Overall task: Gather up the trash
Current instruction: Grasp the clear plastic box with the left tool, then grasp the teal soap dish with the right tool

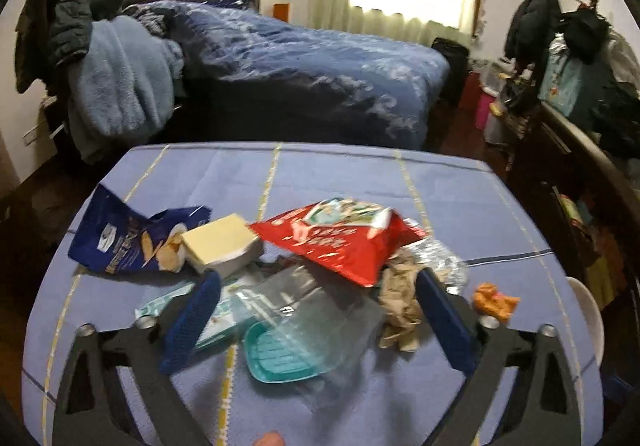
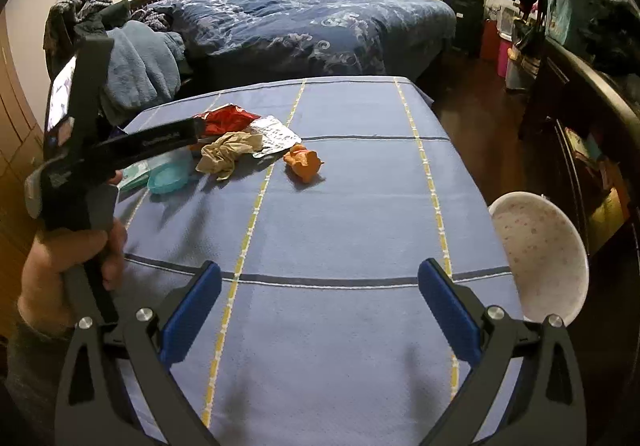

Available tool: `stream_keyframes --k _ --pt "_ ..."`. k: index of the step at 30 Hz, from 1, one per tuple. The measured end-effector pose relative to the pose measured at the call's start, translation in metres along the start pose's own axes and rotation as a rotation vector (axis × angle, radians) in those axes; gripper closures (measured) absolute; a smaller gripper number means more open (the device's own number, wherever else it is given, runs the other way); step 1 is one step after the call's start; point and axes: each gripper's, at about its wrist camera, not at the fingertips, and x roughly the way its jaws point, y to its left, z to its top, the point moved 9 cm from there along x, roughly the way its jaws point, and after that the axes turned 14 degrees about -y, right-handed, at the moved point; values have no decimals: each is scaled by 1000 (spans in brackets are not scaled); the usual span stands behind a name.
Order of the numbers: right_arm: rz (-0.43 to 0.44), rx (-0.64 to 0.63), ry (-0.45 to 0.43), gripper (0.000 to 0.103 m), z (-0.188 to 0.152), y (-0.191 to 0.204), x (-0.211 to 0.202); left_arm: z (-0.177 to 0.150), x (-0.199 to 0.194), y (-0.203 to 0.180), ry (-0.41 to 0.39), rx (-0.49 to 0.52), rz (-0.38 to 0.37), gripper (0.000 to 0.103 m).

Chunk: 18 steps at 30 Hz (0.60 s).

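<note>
A pile of trash lies on the blue tablecloth (image 1: 360,182): a blue chip bag (image 1: 128,234), a pale box (image 1: 220,242), a red snack bag (image 1: 340,238), a clear plastic container with a teal lid (image 1: 300,330), a crumpled brown paper (image 1: 400,310) and an orange wrapper (image 1: 494,300). My left gripper (image 1: 316,282) is open, its fingers on either side of the clear container, just above it. My right gripper (image 2: 320,274) is open and empty over bare cloth. In the right wrist view the brown paper (image 2: 226,152) and orange wrapper (image 2: 304,162) lie ahead of it.
A white bowl (image 2: 540,258) sits at the table's right edge. The left hand-held gripper body (image 2: 88,150) fills the left of the right wrist view. A bed (image 1: 300,58) stands behind the table, a dark dresser (image 2: 580,118) to the right.
</note>
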Motion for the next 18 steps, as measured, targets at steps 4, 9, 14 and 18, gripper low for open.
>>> stream_keyframes --k 4,9,14,18 --pt "5 8 2 4 0 0 0 -3 2 8 11 -27 8 34" --pt "8 24 -7 4 2 -2 -3 -2 -5 12 3 -67 -10 40" --pt "12 13 -17 4 4 1 -7 6 -28 19 -44 -183 -101 46" --pt "20 12 -16 4 3 6 -7 19 -55 22 -102 -303 -228 46"
